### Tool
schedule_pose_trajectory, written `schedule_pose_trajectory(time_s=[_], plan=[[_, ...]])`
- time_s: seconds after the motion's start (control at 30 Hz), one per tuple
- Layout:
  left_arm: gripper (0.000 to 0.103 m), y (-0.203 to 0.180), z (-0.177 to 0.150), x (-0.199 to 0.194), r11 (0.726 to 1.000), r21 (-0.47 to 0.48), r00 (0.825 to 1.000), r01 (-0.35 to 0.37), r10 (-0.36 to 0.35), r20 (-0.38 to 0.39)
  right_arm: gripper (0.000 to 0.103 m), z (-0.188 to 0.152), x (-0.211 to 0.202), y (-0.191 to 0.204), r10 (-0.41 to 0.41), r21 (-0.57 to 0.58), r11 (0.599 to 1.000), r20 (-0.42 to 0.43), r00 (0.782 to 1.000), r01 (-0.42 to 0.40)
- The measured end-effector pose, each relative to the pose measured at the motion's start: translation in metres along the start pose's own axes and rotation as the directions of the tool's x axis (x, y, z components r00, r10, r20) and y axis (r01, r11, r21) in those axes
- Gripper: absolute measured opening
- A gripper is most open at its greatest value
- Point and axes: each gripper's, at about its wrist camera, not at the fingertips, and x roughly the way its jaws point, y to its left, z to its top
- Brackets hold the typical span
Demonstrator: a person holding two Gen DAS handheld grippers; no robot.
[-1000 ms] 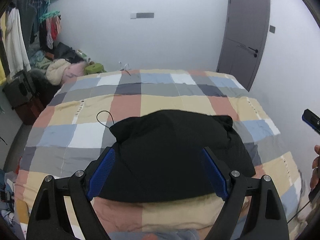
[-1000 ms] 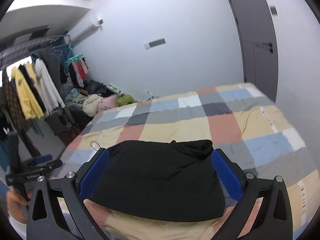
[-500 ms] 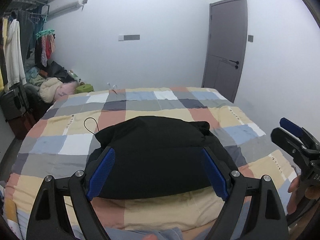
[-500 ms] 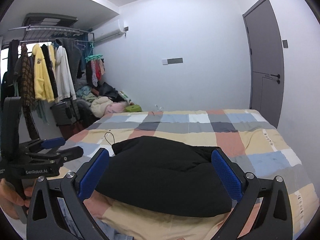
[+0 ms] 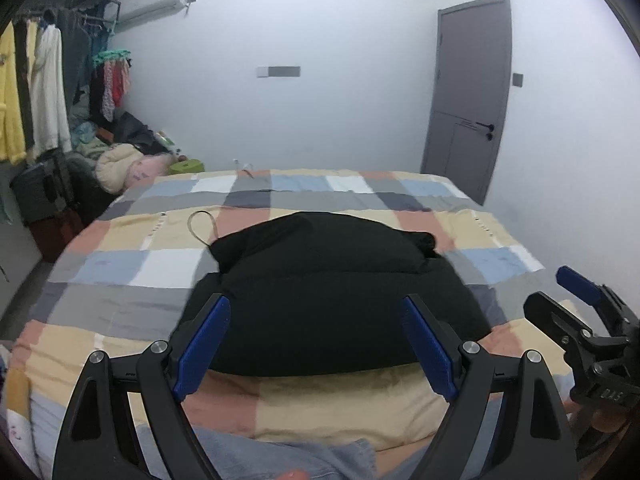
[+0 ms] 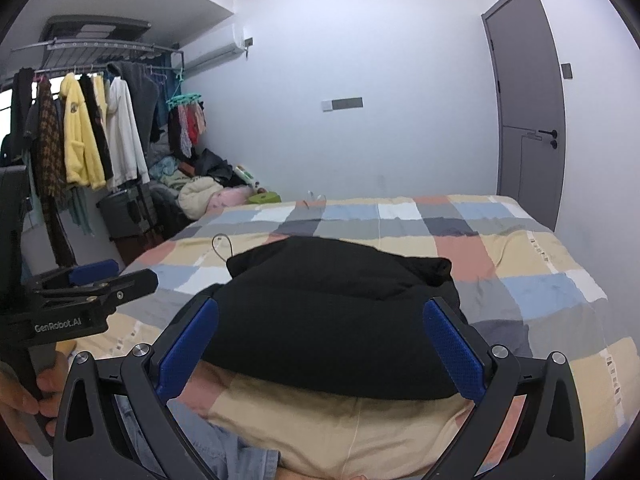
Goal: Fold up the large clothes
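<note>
One folded black padded garment (image 5: pixel 332 292) lies on the checked patchwork quilt (image 5: pixel 120 268), long axis across the bed (drawstring loop far-left); left gripper (image 5: pixel 316 344) and right gripper (image 6: pixel 320 344) hover empty, jaws apart.

"GenRobot.AI" on the left hand-held gripper (image 6: pixel 94 280)

Your left black plastic two-finger gripper (image 5: pixel 316 344) has blue ribbed pads (image 5: pixel 202 350) on its fingers and round silver screws at the linkage joints. Your right gripper (image 6: pixel 320 350) matches it, with dimpled blue pads (image 6: pixel 454 350). In the right wrist view the left tool's side reads "GenRobot.AI" in white, gripped by your bare-skinned hand (image 6: pixel 24 396).
</note>
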Motion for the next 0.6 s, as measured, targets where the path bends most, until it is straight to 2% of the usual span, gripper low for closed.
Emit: schedule_pose_trajectory(time_s=[0.1, 0.6], plan=[[0.087, 0.005, -0.003, 0.001, 1.0, -0.01, 1.0, -0.022, 0.022, 0.011, 0.103, -0.005, 0.001, 0.001, 0.005, 0.012, 1.0, -0.006, 1.0, -0.005], [0.087, 0.019, -0.026, 0.021, 0.999, -0.035, 0.999, -0.003, 0.002, -0.032, 0.103, -0.019, 0.003, -0.002, -0.005, 0.037, 0.999, 0.004, 1.0, 0.005]])
